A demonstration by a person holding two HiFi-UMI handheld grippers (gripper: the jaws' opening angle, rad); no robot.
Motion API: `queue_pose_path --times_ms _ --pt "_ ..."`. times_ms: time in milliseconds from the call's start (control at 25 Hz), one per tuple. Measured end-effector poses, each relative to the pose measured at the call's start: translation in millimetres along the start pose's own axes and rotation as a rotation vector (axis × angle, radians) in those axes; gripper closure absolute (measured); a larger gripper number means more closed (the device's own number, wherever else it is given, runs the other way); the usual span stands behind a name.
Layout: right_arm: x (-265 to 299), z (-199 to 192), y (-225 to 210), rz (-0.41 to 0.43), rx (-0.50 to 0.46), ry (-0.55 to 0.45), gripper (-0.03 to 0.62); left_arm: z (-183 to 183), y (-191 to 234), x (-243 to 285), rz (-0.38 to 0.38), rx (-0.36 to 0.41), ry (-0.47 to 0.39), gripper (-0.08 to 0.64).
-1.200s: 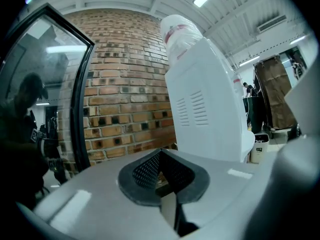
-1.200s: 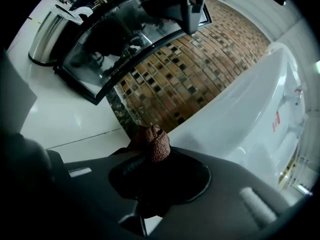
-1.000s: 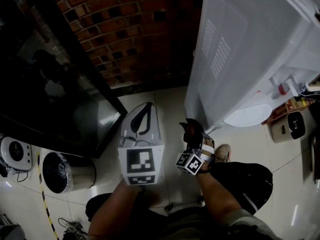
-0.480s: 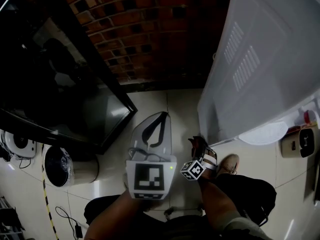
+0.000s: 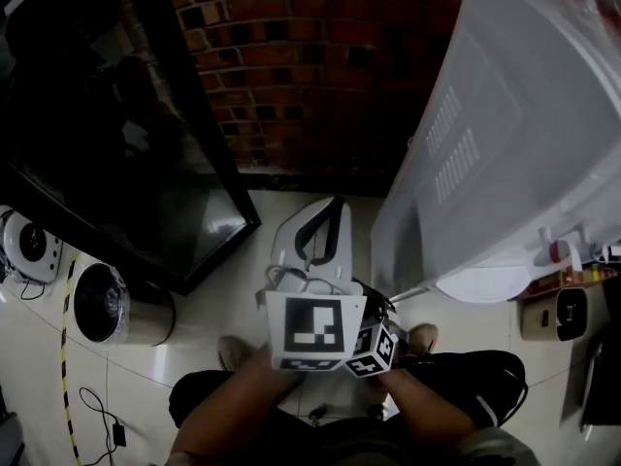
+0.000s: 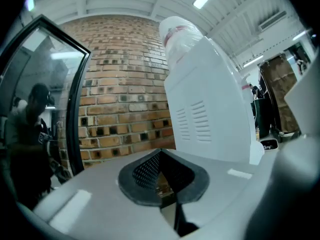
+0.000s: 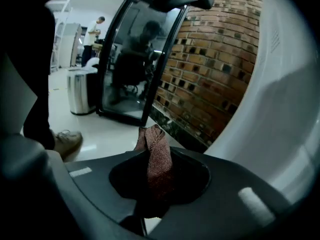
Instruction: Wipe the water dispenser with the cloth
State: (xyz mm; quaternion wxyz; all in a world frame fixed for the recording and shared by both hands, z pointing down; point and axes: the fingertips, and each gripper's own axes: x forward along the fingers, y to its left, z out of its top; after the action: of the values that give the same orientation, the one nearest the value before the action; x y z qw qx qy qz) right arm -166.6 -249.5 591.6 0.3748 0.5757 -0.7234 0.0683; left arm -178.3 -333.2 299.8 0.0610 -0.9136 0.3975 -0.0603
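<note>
Cloth [image 7: 159, 166], a reddish-brown woven strip, stands pinched upright between the closed jaws of the right gripper [image 7: 150, 151]. Its folded end pokes out past the tips. It sits low over the pale tiled floor [image 5: 233, 289], near the water dispenser [image 7: 285, 109] but apart from it. The dispenser is a plain white cabinet with two banks of vent slots on its side and a bottle [image 6: 177, 34] on top, next to a brick wall [image 5: 310, 76]. The left gripper [image 6: 161, 153] has its jaws together on nothing. Its cube [image 5: 312, 330] bears a black-and-white square marker.
</note>
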Motion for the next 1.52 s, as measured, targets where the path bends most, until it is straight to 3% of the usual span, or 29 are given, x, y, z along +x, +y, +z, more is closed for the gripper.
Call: queue_pose_path --times_ms 160,360,640,800,920,1040,1200,1320,1520 --pt "-63 57 -4 0.152 -0.061 -0.125 0.512 2 -2 -7 0.051 0.014 0.01 0.559" --pt "-141 90 -23 0.33 -0.084 -0.252 0.512 19 -13 -23 0.127 -0.009 -0.007 0.56" --pt "-234 128 -85 0.289 -0.156 -0.534 0.512 29 -46 -43 0.216 0.0 -0.005 0.56" --pt "-258 134 -112 0.319 -0.067 -0.571 0.512 33 -62 -49 0.277 -0.025 0.005 0.56" --pt "-277 137 -124 0.354 -0.058 -0.61 0.511 37 -71 -61 0.33 -0.057 0.026 0.56" --pt "-303 147 -134 0.378 -0.052 -0.663 0.511 64 -82 -72 0.36 -0.021 0.019 0.56" --pt "-344 162 -161 0.323 -0.052 -0.722 0.511 131 -102 -80 0.355 0.052 -0.075 0.56" --pt "-372 177 -187 0.225 -0.124 -0.781 0.511 172 -108 -92 0.379 0.007 -0.165 0.56" --pt "-411 214 -219 0.058 -0.176 -0.901 0.511 197 -103 -117 0.444 -0.008 -0.187 0.56"
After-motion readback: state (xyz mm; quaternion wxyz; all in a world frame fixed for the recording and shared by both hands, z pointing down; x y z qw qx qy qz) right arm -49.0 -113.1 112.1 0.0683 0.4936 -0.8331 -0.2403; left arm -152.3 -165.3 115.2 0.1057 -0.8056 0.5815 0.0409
